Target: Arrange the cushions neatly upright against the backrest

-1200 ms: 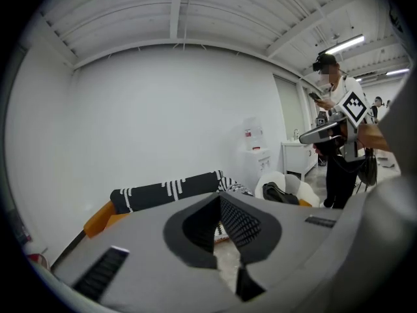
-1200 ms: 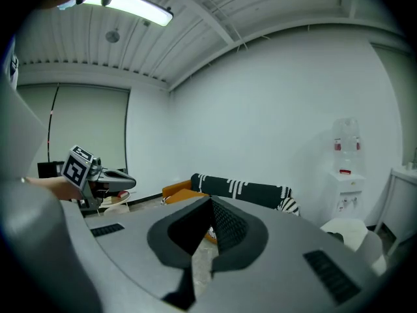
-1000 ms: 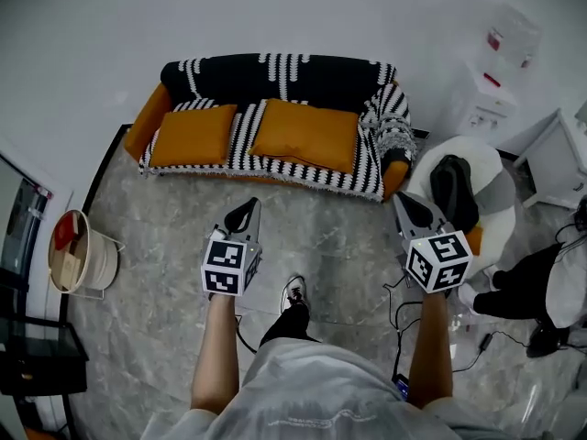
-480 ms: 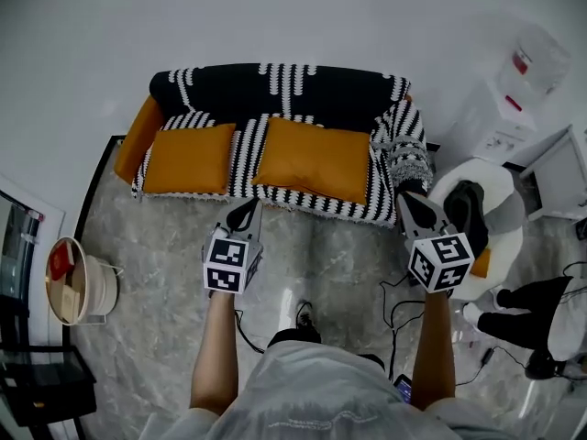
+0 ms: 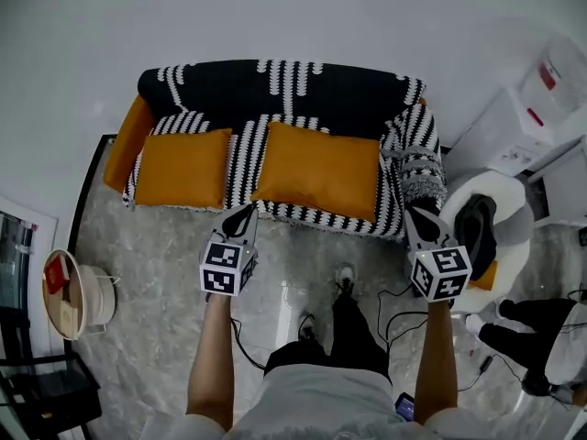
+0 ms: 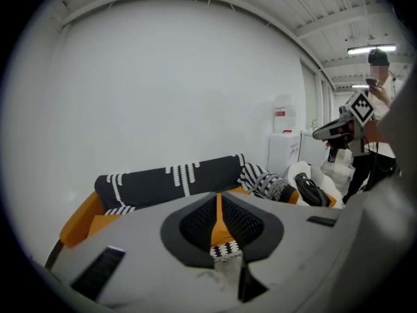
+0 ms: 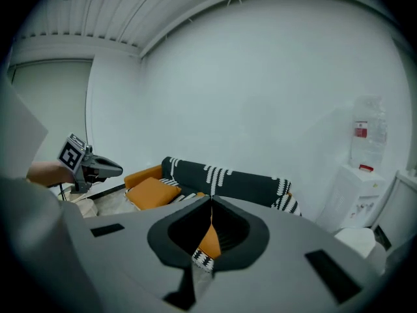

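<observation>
The task is at its opening step, the approach: neither cushion is touched yet. The left cushion [image 5: 183, 168] and the larger right cushion [image 5: 321, 170], both orange, lie flat on the seat of the sofa [image 5: 122, 147], well short of the dark backrest [image 5: 275, 85] and separated by a strip of black-and-white striped throw [image 5: 243, 145].

The left gripper [image 5: 246, 212] hangs in front of the seat edge. Its jaws have just been opening and stand a narrow slit apart with nothing between them. The right gripper [image 5: 417, 214] is fully closed and empty, near the sofa's right arm.

The next move probably calls for wider jaws on both, a reach over the seat edge, and a pinch on each cushion's near rim to tip it up against the backrest.

The sofa stands against a plain white wall [image 5: 275, 16] on a grey marbled floor [image 5: 138, 273]. A round white chair [image 5: 461, 191] carrying a black bag [image 5: 477, 227] sits to the right, and a pale bucket [image 5: 78, 287] to the left.
</observation>
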### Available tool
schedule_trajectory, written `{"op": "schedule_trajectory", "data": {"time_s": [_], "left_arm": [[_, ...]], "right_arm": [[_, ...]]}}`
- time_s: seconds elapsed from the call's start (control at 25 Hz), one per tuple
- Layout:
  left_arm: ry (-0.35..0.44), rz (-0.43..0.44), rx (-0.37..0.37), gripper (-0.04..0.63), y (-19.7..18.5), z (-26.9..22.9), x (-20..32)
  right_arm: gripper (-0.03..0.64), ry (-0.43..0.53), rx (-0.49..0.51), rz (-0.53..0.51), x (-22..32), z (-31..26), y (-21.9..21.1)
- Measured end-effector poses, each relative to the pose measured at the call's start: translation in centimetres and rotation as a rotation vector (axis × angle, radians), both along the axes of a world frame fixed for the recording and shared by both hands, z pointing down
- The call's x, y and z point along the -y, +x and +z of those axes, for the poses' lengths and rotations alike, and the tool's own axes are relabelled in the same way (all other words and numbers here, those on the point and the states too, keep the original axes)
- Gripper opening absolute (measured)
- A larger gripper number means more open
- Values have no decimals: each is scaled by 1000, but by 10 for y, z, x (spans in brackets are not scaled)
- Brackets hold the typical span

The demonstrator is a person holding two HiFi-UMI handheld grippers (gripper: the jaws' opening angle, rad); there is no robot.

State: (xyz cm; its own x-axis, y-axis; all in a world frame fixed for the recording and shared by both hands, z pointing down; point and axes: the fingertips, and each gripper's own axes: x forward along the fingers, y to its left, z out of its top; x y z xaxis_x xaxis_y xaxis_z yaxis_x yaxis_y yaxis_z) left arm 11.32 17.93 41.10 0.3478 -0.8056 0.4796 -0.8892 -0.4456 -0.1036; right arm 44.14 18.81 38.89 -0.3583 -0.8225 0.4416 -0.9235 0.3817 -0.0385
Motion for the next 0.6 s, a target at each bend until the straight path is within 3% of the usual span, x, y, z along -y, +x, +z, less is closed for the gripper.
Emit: {"op": "schedule_trajectory", "data": {"time_s": [0.04,0.16,0.6], "left_arm": [[-14,-7,2,49,-2,13,9],[-44,-21,15,65,-8,55,38],[-167,-165,75,98,-57,251,127]], "right_arm": [[-3,-20,6,-4,9,14,2],[94,-72,28,-21,39,62,7],[126,-228,-39,9,120,280,44]]}}
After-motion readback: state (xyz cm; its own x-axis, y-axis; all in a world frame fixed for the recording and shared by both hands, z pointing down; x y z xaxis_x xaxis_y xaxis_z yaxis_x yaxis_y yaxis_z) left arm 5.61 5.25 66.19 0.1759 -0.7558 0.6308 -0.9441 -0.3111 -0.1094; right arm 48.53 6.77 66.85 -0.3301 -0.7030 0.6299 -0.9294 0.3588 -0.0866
